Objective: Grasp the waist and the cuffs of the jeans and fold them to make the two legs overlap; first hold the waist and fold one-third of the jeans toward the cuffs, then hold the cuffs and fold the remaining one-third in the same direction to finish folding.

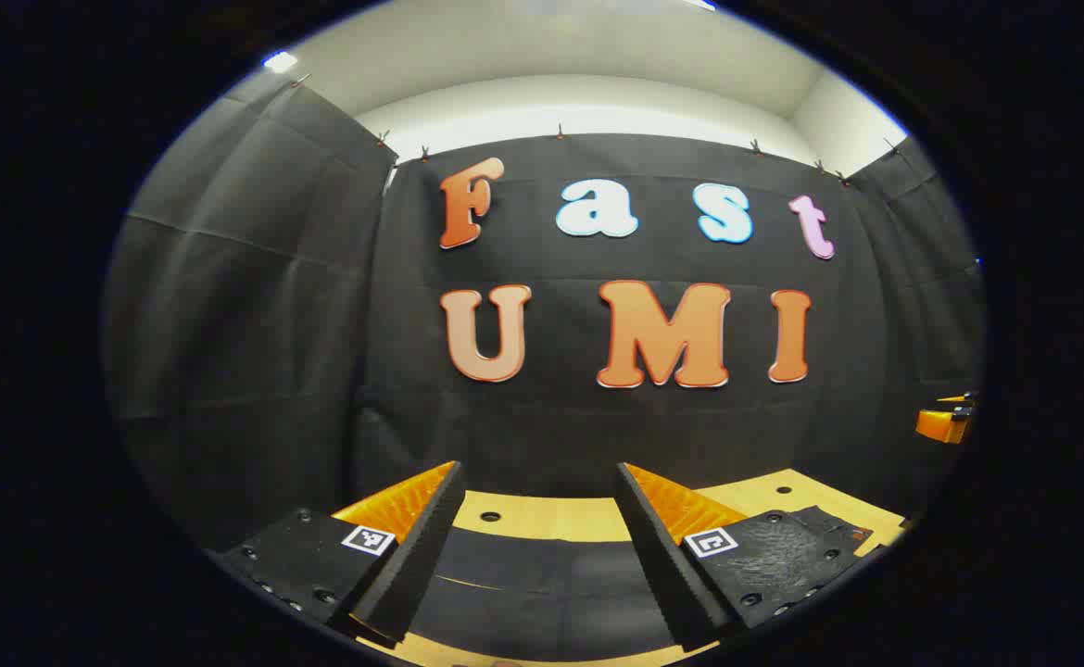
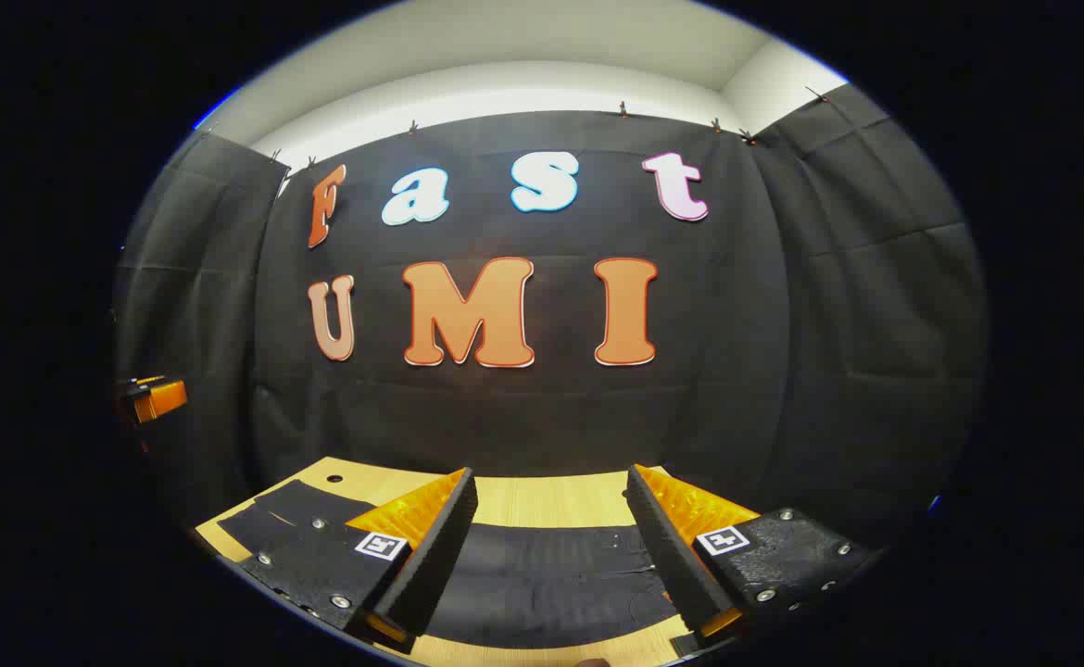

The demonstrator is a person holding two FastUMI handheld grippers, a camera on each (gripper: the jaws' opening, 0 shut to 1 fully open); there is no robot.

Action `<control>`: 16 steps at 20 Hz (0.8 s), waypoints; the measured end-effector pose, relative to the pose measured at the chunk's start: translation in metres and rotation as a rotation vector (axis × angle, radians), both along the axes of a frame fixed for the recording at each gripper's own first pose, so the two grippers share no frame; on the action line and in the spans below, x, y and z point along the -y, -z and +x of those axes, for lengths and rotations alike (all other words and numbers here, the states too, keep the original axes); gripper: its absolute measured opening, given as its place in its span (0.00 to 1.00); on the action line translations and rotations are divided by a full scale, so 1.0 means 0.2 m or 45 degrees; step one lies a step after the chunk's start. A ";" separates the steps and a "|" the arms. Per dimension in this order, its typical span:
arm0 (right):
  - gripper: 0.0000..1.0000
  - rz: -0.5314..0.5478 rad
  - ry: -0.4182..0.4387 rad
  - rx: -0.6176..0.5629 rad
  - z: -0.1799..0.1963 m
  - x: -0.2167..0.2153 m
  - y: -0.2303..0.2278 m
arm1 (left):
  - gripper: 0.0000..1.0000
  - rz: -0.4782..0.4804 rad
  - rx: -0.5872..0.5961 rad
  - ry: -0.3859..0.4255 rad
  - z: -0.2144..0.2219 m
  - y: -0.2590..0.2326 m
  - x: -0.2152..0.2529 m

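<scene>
Dark jeans [image 1: 523, 574] lie flat across a light wooden table [image 1: 542, 514]. In the left gripper view my left gripper [image 1: 539, 468] hovers low over them, open, with the cloth showing between its fingers and nothing held. More of the jeans [image 1: 820, 523] reaches out to the right of that gripper. In the right gripper view my right gripper [image 2: 551, 472] is open as well, low above the jeans [image 2: 542, 574], whose stitched seams show between the fingers. The same dark cloth [image 2: 292, 505] spreads to the left there.
The black cloth wall stands close behind the table's far edge [image 2: 542, 500] and wraps both sides. Small round holes [image 1: 490, 516] dot the tabletop. An orange part of the other gripper's body shows at the right edge [image 1: 945, 421] and at the left edge [image 2: 155, 398].
</scene>
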State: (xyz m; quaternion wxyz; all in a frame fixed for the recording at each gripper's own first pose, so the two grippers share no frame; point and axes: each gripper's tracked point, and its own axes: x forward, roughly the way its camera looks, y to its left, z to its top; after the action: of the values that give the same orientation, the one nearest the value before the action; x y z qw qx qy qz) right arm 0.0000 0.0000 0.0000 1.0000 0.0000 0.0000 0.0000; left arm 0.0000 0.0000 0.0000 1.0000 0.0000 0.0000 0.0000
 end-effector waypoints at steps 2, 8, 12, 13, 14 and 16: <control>0.98 -0.049 -0.013 0.012 0.06 0.03 -0.03 | 0.95 -0.005 0.031 -0.046 0.05 -0.03 -0.04; 1.00 -0.063 -0.135 -0.011 0.28 0.07 -0.05 | 0.97 -0.004 0.128 -0.158 0.13 -0.14 0.00; 0.98 -0.138 -0.206 0.006 0.43 0.06 -0.05 | 0.96 -0.087 0.122 -0.188 0.17 -0.12 0.13; 0.98 -0.128 -0.217 0.007 0.46 0.06 -0.05 | 0.96 -0.094 0.119 -0.180 0.19 -0.10 0.17; 0.98 -0.110 -0.223 0.000 0.48 0.06 -0.05 | 0.95 -0.087 0.113 -0.169 0.22 -0.09 0.19; 0.98 -0.068 -0.209 -0.015 0.50 0.05 -0.05 | 0.96 -0.045 0.102 -0.138 0.28 -0.08 0.20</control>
State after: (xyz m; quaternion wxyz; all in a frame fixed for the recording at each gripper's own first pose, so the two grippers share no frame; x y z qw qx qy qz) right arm 0.1007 -0.0093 0.0091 0.9962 -0.0267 0.0058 0.0822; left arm 0.0553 -0.0405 0.0164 0.9976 -0.0175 -0.0399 0.0542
